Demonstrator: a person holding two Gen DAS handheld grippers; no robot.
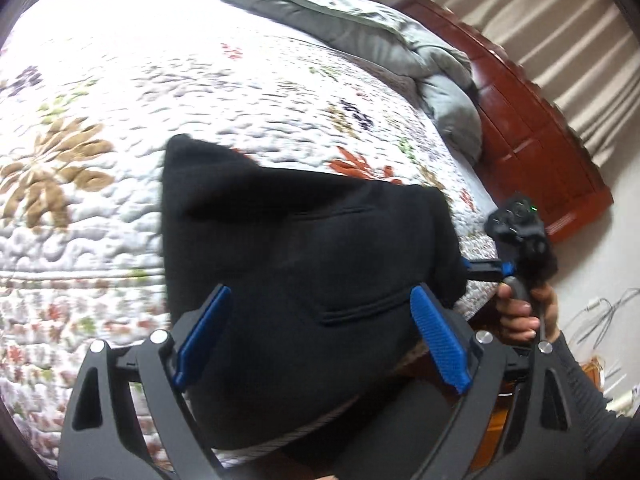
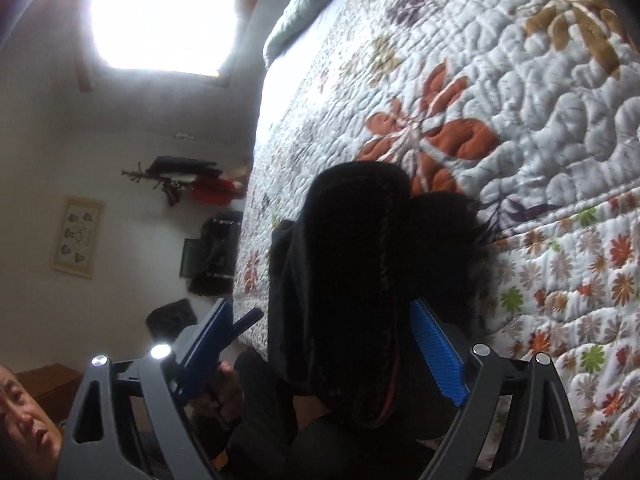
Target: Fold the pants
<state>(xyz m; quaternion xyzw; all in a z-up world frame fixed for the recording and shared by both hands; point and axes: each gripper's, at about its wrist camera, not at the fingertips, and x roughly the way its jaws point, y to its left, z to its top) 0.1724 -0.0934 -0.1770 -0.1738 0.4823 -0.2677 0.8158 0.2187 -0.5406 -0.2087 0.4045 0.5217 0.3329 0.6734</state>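
Observation:
The black pants [image 1: 304,264] lie folded in a compact bundle on the floral quilt [image 1: 160,92] near the bed's edge. My left gripper [image 1: 320,304] is open, its blue pads spread wide just above the bundle's near part, holding nothing. The right gripper shows at the bundle's right side in the left wrist view [image 1: 516,232], held in a hand. In the right wrist view the pants [image 2: 352,280] appear as a thick dark stack seen end-on. My right gripper [image 2: 324,320] is open with its pads on either side of the stack, not clamped on it.
A grey duvet [image 1: 360,28] is bunched at the far side of the bed by a red-brown wooden headboard [image 1: 520,112]. Curtains hang behind it. Cables lie on the floor at right [image 1: 600,316]. The person's face [image 2: 24,416] and a wall with hung items [image 2: 180,180] show at left.

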